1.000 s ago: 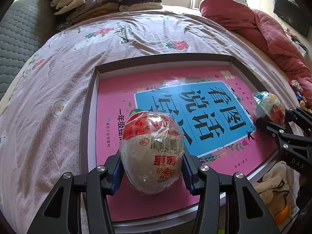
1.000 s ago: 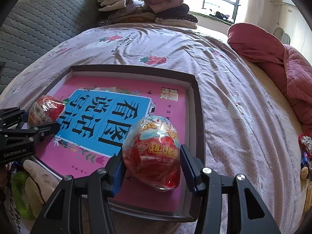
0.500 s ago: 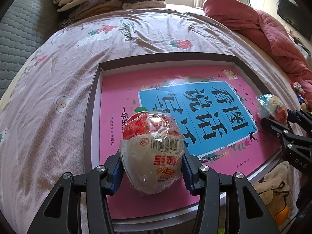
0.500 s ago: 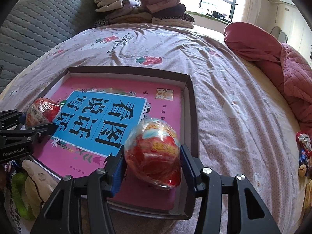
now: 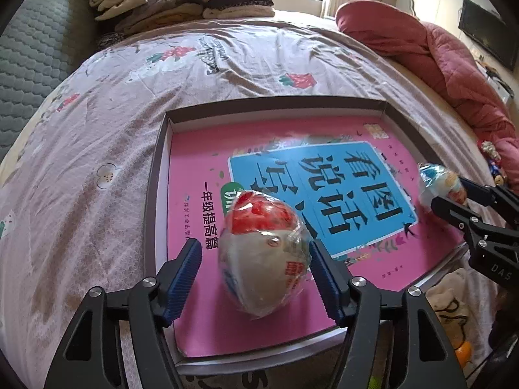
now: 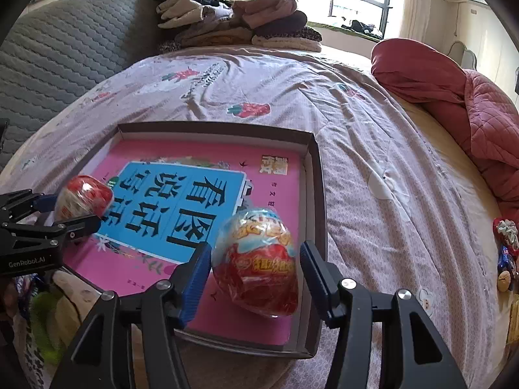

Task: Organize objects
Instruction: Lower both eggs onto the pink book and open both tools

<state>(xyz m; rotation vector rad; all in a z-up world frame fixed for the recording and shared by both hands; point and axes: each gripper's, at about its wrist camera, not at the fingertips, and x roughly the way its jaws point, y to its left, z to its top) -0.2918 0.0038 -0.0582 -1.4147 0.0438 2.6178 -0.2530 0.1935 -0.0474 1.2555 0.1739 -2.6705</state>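
Both jaws have begun opening, each wrapped egg now loose between them on the book.

Left gripper: in its own wrist view, both black fingers rise from the bottom edge, at about 7 and 5 o'clock, and tilt downward. The blue ribbed pads stand apart, and the jaws are opening. The pad at 7 o'clock shows a clear gap on its inner face; contact at the other pad cannot be told.

Right gripper: same pose in its own view, fingers entering at 7 and 5 o'clock, angled downward. Its jaws are also opening, with narrow gaps visible inside both pads.

Each gripper shows in the other's view, at 3 and 9 o'clock.
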